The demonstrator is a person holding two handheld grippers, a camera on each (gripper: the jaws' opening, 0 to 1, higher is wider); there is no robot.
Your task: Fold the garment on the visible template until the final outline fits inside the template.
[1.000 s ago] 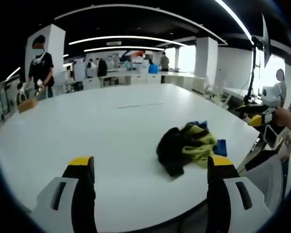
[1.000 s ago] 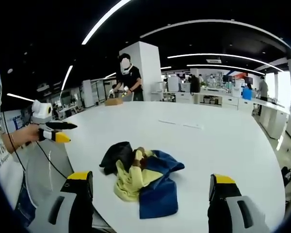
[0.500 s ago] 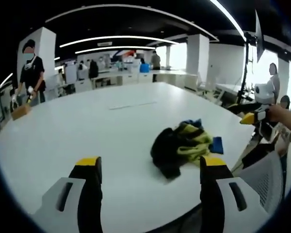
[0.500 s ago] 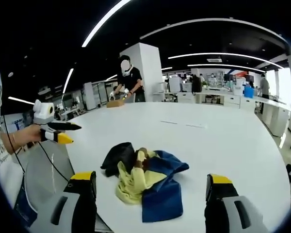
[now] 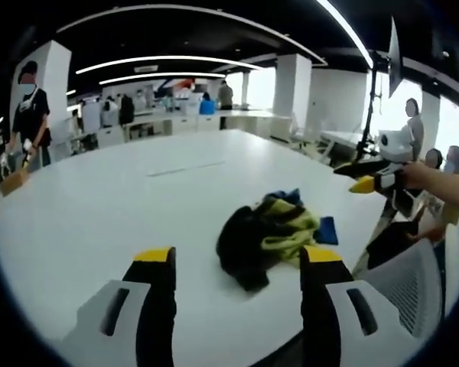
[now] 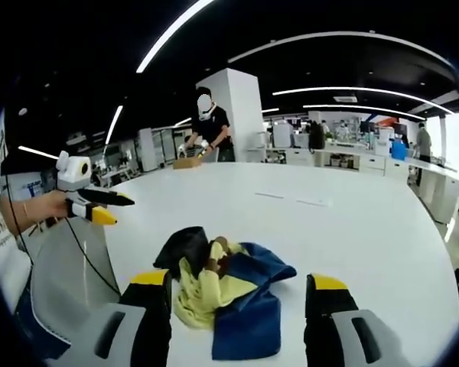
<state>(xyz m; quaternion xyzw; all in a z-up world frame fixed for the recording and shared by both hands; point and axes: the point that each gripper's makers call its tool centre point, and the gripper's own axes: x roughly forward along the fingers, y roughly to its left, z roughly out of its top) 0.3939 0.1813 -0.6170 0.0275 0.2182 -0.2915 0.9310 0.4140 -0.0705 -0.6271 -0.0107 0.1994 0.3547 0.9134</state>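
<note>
A crumpled garment (image 5: 266,232) in black, yellow-green and blue lies in a heap near the edge of the white round table (image 5: 122,199). My left gripper (image 5: 238,258) hovers open just short of it, its yellow-tipped jaws to either side of the black part. From the opposite side the garment (image 6: 223,294) shows its blue and yellow folds, and my right gripper (image 6: 239,281) stands open over them. The right gripper (image 5: 367,180) comes in held by a hand, and so does the left gripper (image 6: 98,208). A thin faint line (image 5: 180,168) marks the table farther back.
A person in a black top (image 6: 208,126) handles a cardboard box (image 6: 183,162) at the table's far edge. A mesh chair (image 5: 413,283) stands beside the table near the garment. A light stand (image 5: 371,99) and other people (image 5: 409,115) are to the right. Desks line the background.
Both cameras have drawn a little closer to the garment. The jaws of both grippers have narrowed somewhat but remain apart. The garment has not moved.
</note>
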